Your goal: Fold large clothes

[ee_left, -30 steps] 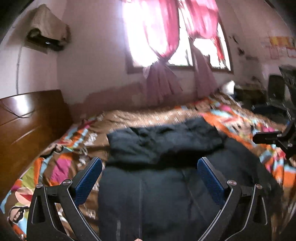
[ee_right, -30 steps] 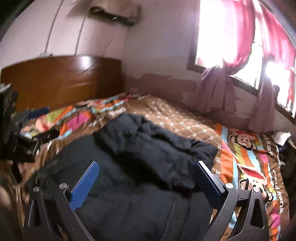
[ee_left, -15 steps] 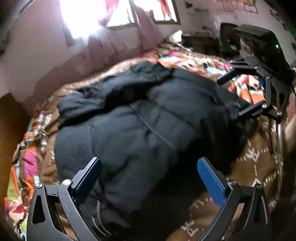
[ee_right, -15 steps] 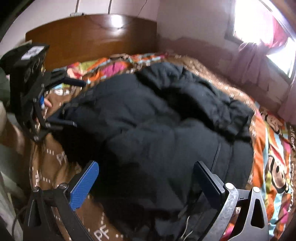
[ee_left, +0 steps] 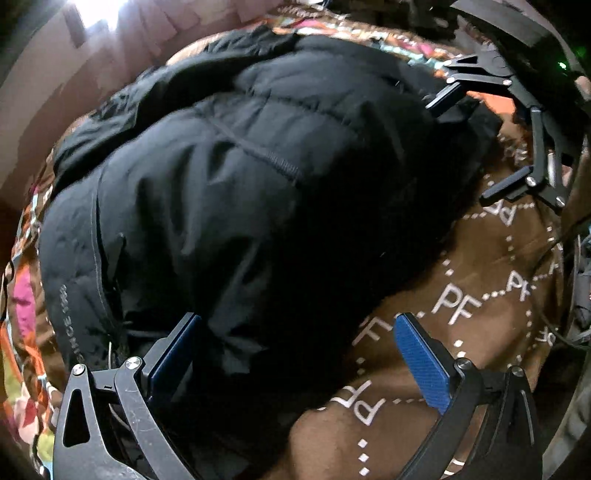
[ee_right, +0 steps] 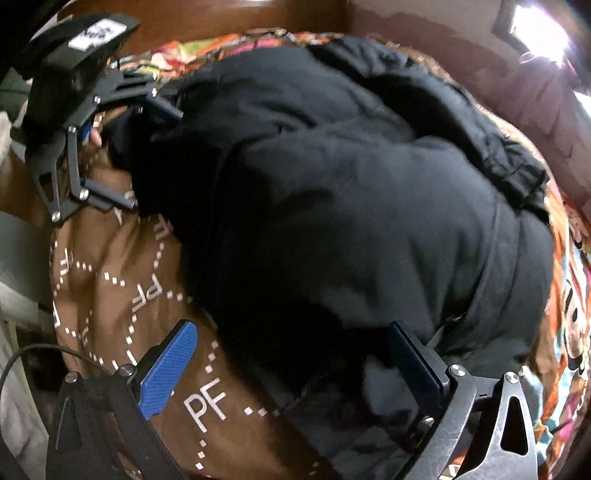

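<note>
A large black padded jacket (ee_left: 258, 177) lies spread on the bed; it also fills the right wrist view (ee_right: 351, 206). My left gripper (ee_left: 295, 354) is open, low over the jacket's near hem, with one pad over the fabric and the other over the brown blanket. My right gripper (ee_right: 291, 362) is open at the hem on the other side, likewise half over fabric, half over blanket. Each gripper shows in the other's view, the right one (ee_left: 487, 147) and the left one (ee_right: 110, 147), both open at the jacket's edge.
The jacket rests on a brown blanket (ee_left: 461, 314) printed with white "PF" letters, over colourful cartoon bedding (ee_right: 569, 295). A wooden headboard (ee_right: 240, 18) stands behind. A bright window with pink curtains (ee_left: 110, 11) is on the far wall.
Both grippers have tilted down and dropped from above the bed to the jacket's near hem. They stay open. The jacket has not visibly moved.
</note>
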`<state>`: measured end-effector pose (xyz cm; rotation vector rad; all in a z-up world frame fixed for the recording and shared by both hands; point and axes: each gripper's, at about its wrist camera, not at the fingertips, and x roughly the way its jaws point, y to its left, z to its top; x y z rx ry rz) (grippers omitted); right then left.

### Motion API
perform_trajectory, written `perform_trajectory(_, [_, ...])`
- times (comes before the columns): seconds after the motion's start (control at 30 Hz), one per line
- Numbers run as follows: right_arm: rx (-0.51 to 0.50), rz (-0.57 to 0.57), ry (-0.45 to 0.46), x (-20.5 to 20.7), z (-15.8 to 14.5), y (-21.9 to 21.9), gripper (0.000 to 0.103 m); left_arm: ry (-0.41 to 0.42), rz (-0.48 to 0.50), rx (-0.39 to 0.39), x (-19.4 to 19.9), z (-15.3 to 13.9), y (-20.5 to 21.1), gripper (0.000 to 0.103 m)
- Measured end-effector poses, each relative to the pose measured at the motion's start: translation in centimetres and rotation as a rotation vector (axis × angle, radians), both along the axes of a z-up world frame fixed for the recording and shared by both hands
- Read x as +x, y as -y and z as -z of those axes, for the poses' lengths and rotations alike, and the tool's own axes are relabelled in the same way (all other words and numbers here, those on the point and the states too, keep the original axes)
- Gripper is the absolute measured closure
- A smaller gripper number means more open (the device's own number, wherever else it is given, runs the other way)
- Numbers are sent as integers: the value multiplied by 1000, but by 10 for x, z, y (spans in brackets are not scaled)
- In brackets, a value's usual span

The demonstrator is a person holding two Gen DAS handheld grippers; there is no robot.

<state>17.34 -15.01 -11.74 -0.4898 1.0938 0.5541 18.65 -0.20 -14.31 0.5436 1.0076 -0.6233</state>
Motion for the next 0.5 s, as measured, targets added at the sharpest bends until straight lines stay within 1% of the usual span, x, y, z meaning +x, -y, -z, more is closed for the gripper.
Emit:
perform_trajectory(0.1, [-47, -3, -21, 3, 13, -3, 0, -38, -32, 5, 7, 7, -5, 2])
perform_trajectory(0.2, [-113, -16, -11, 3, 24, -9, 0, -45, -35, 8, 7, 11, -7, 2])
perform_trajectory(0.37, [-229, -66, 72, -3, 37, -19, 0, -33, -16, 35, 4, 17, -6, 2])
perform_trajectory(0.5, [-322, -100, 163, -5, 47, -26, 0, -32, -16, 36, 1, 22, -4, 2])
